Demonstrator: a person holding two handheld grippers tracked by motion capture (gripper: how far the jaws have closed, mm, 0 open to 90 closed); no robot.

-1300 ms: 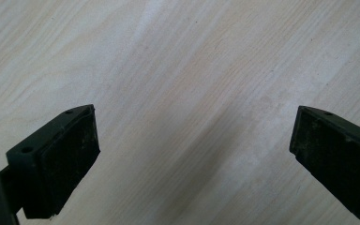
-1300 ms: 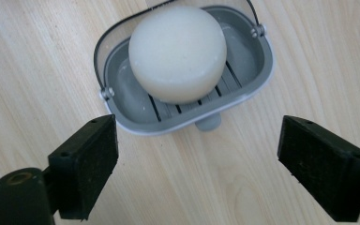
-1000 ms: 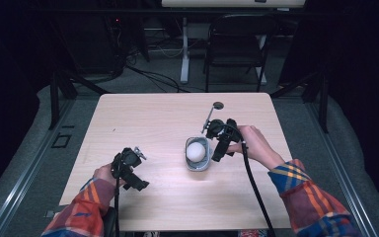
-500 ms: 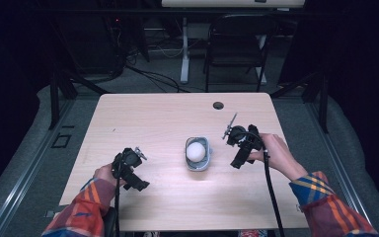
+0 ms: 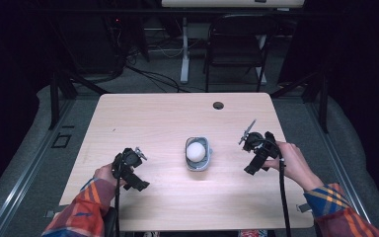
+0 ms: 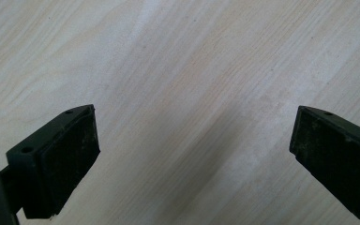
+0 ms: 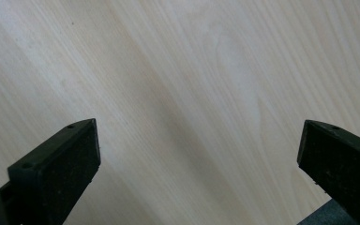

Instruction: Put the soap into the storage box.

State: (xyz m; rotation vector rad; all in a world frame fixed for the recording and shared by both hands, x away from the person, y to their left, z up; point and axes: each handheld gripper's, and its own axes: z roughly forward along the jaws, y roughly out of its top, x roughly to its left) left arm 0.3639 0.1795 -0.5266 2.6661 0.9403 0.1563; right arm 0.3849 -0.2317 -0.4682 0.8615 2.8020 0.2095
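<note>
A small grey bowl (image 5: 198,164) with a white ball (image 5: 196,150) in it rests at the middle of the pale wooden table (image 5: 168,118). My left gripper (image 5: 134,180) is held low over the table's front left, well apart from the bowl. Its jaws stand wide apart in the left gripper view (image 6: 192,154), with bare wood between them. My right gripper (image 5: 254,167) is to the right of the bowl, clear of it. In the right gripper view (image 7: 197,164) its jaws are also spread wide over bare wood, holding nothing.
A dark round cable hole (image 5: 218,105) sits near the table's far edge. Behind the table stand a black chair (image 5: 237,47) and a white desk leg (image 5: 184,49), with cables on the floor. Each gripper trails a black cable off the near edge.
My right gripper has let go near the bowl and drawn back to the right and toward the person, now open. The left gripper has stayed in place.
</note>
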